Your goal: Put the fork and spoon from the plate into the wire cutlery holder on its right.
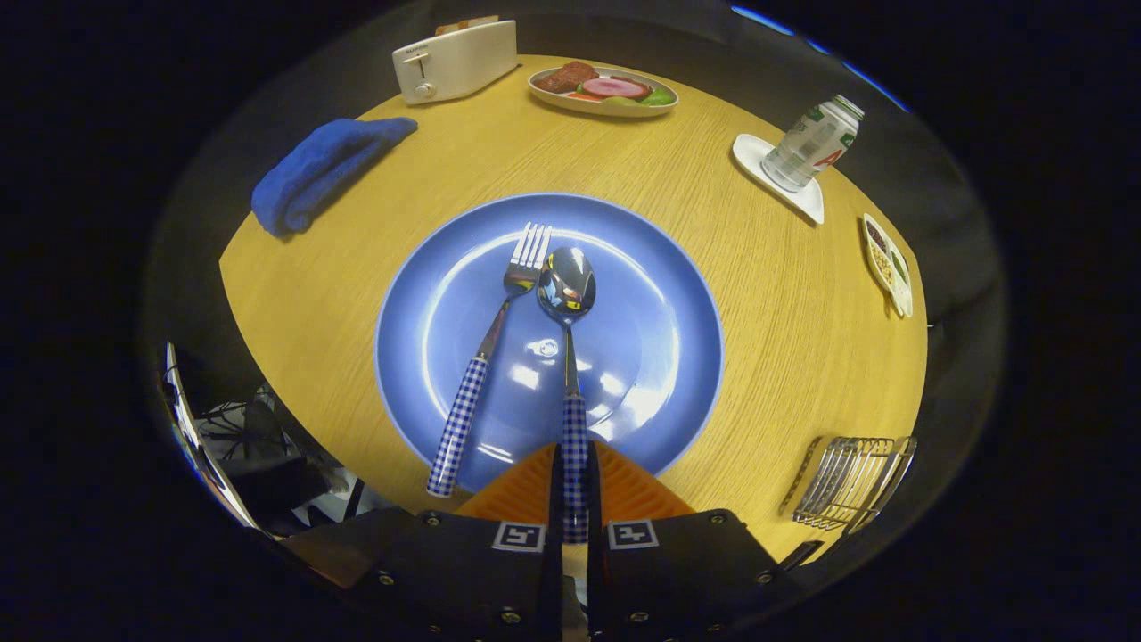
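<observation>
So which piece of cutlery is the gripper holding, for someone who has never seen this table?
Start at the big blue plate in the middle of the wooden table. Two checked-handled pieces lie on it side by side. The gripper is shut on the spoon, the right one with the rounded bowl; the fork has tines.

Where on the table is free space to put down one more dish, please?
Bare wood lies between the blue plate and the can, and between the cloth and the plate. The claw is shut on the spoon; crowded there.
</observation>
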Motion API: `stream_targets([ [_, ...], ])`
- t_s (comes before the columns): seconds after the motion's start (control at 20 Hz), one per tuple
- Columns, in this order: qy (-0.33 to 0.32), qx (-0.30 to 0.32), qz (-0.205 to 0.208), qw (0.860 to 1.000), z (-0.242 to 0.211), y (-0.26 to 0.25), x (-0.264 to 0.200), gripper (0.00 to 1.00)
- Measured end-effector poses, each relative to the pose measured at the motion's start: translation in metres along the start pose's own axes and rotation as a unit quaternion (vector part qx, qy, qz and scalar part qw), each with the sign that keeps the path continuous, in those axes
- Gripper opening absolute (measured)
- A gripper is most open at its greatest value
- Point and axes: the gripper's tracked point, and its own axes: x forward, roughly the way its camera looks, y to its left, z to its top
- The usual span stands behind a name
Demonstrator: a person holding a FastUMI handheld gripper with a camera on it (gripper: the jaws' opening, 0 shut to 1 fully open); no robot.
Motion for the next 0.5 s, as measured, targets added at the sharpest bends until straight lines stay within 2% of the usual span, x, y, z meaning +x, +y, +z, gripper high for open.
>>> stream_targets([
  [0.2,-0.023,-0.004,-0.006,1.0,0.008,-0.017,-0.023,0.11],
  [0.35,-0.011,0.002,0.012,1.0,0.002,-0.013,-0.02,0.11],
  [0.5,-0.027,0.008,0.018,0.999,0.007,-0.012,-0.026,0.12],
])
